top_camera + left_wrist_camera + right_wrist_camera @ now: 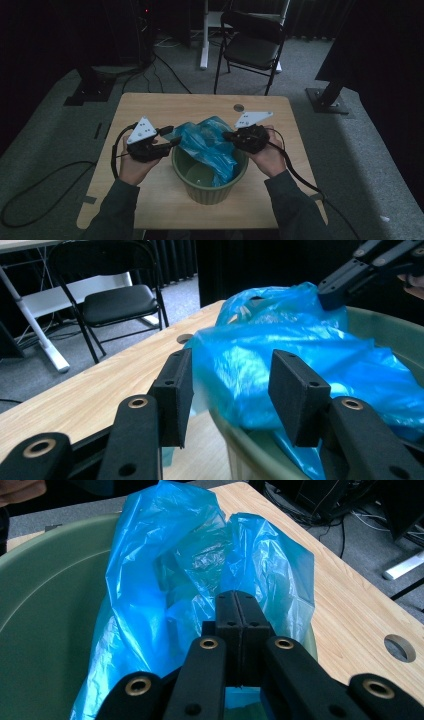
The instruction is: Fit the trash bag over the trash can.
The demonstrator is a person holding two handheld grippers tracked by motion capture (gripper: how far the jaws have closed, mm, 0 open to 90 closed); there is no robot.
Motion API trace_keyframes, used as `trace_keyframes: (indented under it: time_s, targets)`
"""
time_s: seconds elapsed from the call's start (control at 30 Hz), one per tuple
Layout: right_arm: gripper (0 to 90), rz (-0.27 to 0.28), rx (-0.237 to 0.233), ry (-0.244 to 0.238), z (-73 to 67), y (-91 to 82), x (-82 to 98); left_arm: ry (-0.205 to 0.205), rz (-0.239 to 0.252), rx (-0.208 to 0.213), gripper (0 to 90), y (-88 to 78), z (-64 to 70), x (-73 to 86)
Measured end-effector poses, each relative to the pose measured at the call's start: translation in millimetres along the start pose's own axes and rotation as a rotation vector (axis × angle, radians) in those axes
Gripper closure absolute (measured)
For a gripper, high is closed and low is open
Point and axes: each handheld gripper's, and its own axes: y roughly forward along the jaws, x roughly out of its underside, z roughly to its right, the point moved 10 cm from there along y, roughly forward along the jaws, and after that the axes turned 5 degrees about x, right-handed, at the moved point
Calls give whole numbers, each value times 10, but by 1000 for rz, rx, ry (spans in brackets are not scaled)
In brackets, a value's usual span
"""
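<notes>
While the blue plastic bag [210,145] lies crumpled across the far side of the green bucket [210,187], partly inside it and partly draped over the rim, the job of lining the bucket looks only begun: the bag is not yet spread open, its mouth is not folded over the rim all the way round, and much of the bucket's bare inside wall faces up on the person's side. The right gripper [239,625] has its jaws pressed fully together, and in the right gripper view the blue film bunches up right at and beyond their tips, so it seems to pinch an edge of the bag, though the pinched fold itself is hidden behind the pads. The left gripper [235,390] stands with its jaws well apart; the bag sits just ahead of them and between their lines, with the film close to the inner face of each pad but not clamped by either. What is left, as I judge it, is a fresh hold for the left jaws, then pulling the mouth wide and down over the rim. Both hands are held at rim height on either side of the bucket over the wooden table [150,105], forearms coming in low, grippers pointing inward toward each other.
</notes>
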Motion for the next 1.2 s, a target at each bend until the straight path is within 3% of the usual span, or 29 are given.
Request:
trace_keyframes:
  time_s: [0.17,0.43,0.5,0.57,0.63,0.67,0.83,0.9,1.2]
  targets:
    - [900,3,-5,-4,-15,5,-20,-33,-27,-15,479,114,-55,-47]
    - [900,-4,-7,-10,-37,43,-21,-90,-17,0,450,225,-97,-205]
    - [900,-3,-12,-10,-46,52,-25,-124,-54,20,436,313,-103,-218]
    - [900,-3,-12,-12,-51,56,-26,-128,-89,15,427,381,-108,-188]
    - [900,-4,-13,-13,-55,58,-24,-128,-89,15,427,381,-108,-188]
    - [900,-4,-13,-13,-55,58,-24,-134,-133,6,427,468,-113,-122]
    - [900,-6,-14,-14,-58,54,-12,-141,-151,-3,427,516,-121,-73]
    - [900,-4,-11,-11,-51,48,-8,-157,-172,7,502,517,-112,-50]
    - [900,-6,-11,-5,-42,53,17,-110,-165,-13,797,478,-72,-44]
